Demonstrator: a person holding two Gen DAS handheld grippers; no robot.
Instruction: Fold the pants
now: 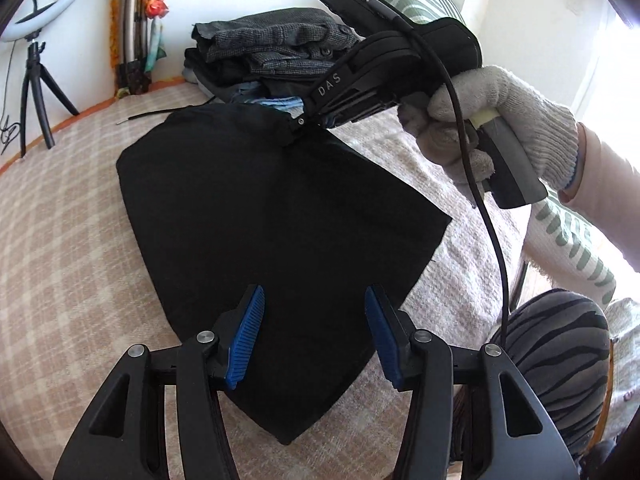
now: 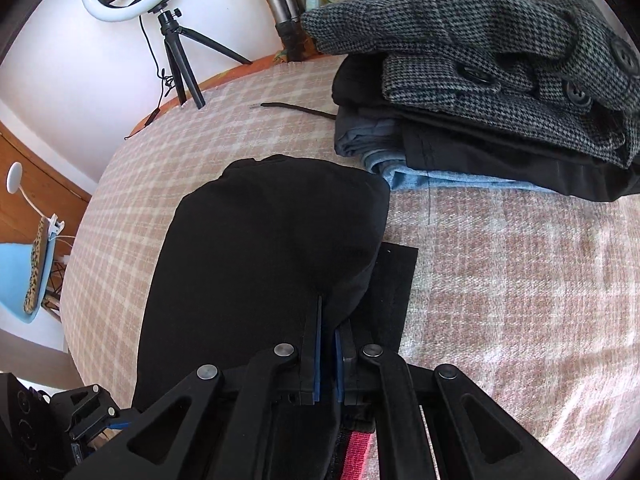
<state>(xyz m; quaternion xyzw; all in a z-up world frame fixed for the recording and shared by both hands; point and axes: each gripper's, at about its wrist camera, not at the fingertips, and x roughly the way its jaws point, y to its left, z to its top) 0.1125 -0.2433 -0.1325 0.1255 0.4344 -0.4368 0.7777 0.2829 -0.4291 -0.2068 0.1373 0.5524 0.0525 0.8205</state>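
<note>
The black pants (image 1: 256, 216) lie on the plaid bed cover (image 1: 72, 264), already folded into a compact multi-layer packet, approx. mid-bed, w/ one corner pointing toward the left wrist cam. A flat black layer (image 2: 396, 280) sticks out from under the top fold on the right side in the right wrist view, so the edges aren't lined up yet.

Left gripper (image 1: 314, 336): jaws apart, blue pads clear of the cloth, nothing between them; it hovers above the near part of the packet. Right gripper (image 2: 328, 344): jaws nearly together, pinching a fold of the black cloth at the far corner of the packet. The left view shows its tips at that corner, held by a gloved hand (image 1: 500, 128). Whether the corner is being laid down or lifted can't be told.

Behind the packet sits a pile of folded clothes (image 2: 480, 80), houndstooth piece on top, denim and dark items below. The pants nearly touch its front edge.

Judged progress: the main folds look done; the pants are reduced to roughly pile size. Prob. left: let go of the held corner, flatten or square up the protruding layer, poss. one more fold, then maybe move onto the pile. A ring light on a tripod (image 2: 132, 0) stands at the bed's far edge, clear of the work.
</note>
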